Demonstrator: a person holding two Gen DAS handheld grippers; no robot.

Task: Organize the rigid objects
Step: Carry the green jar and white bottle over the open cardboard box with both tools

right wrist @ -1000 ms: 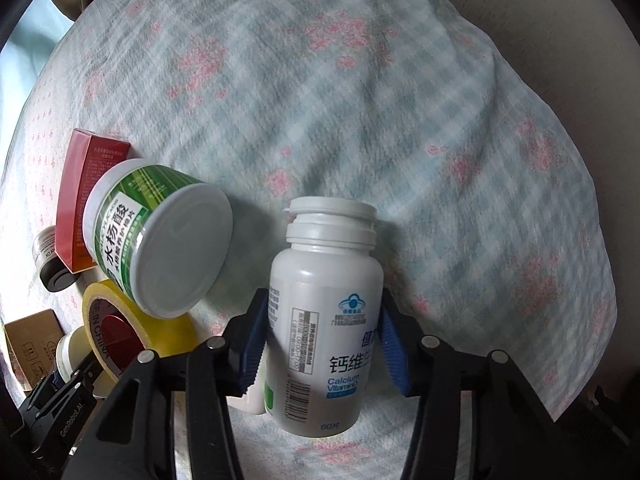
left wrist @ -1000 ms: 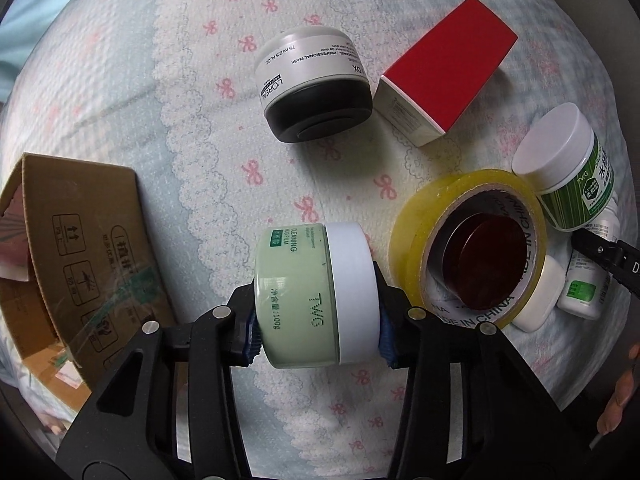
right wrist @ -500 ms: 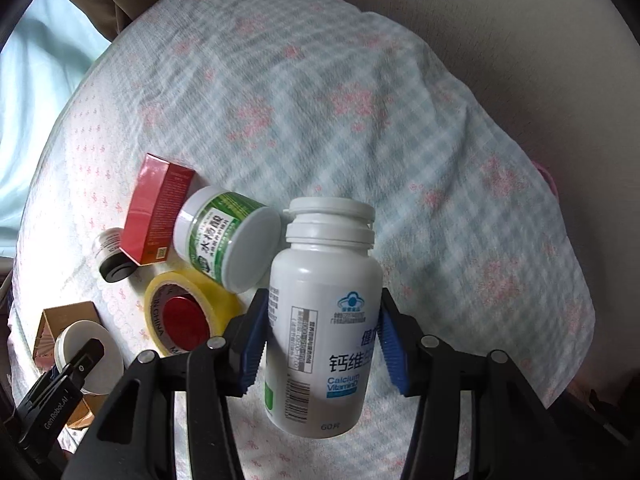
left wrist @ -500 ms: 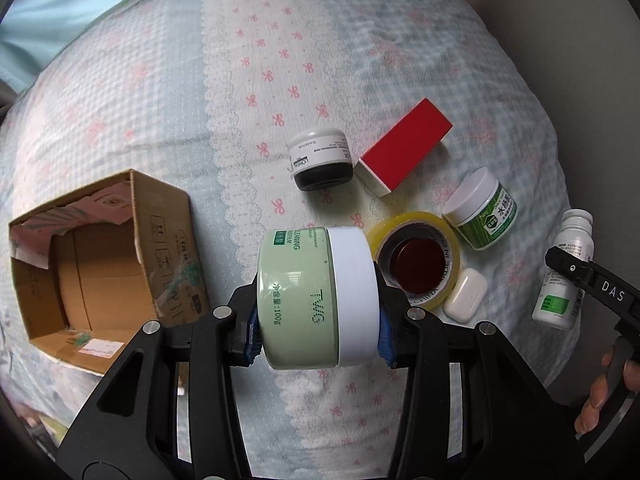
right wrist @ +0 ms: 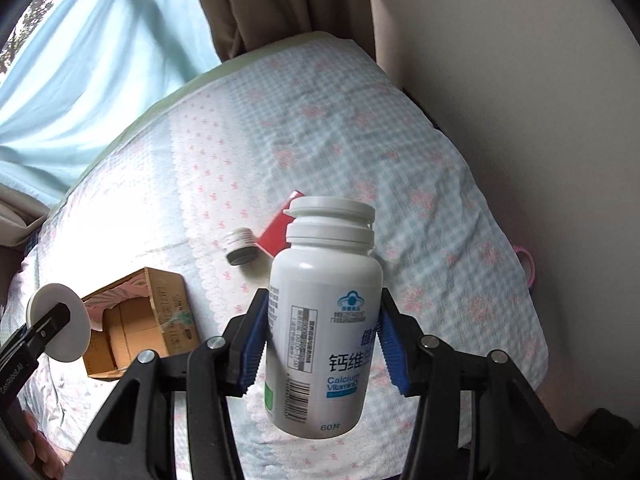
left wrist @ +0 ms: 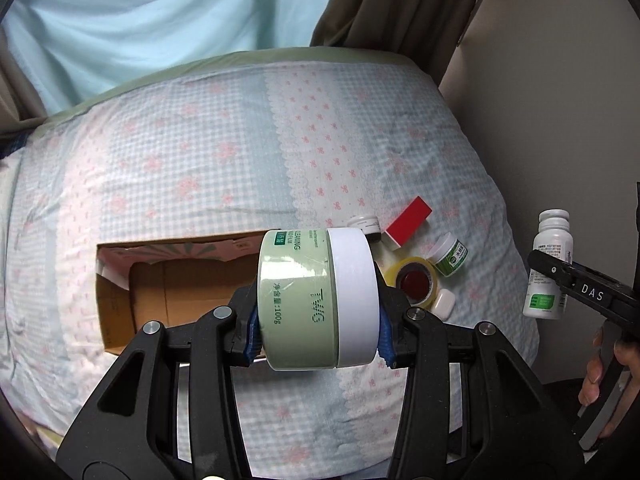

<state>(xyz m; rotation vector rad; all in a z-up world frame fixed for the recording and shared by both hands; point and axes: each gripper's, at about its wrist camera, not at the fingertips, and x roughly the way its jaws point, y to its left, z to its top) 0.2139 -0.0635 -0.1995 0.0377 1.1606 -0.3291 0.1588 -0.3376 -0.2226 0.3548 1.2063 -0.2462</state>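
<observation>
In my left gripper I hold a pale green round jar with a white lid. It lies on its side between the blue pads, which press on its bottom and on its lid, so the jaws are closed on it. The jar is in the air above the bed with the checked blue and pink cover.

Behind this gripper and a little to the left, an open brown cardboard box stands on the bed; its inside is partly hidden by the jar. To the right of the jar, further away, a small group lies on the cover: a small white jar with a black base, a red rectangular box with a white end, a yellow roll of tape with a dark red round thing inside its ring, a white and green small jar and a small white rounded case, which is just beside the tape.

My right gripper holds a white plastic bottle with a white cap and blue print. The bottle is upright along the fingers and the blue pads squeeze its body from both sides. It also hangs in the air above the bed, and it hides most of the red box behind it. The cardboard box is to the left of this gripper.
</observation>
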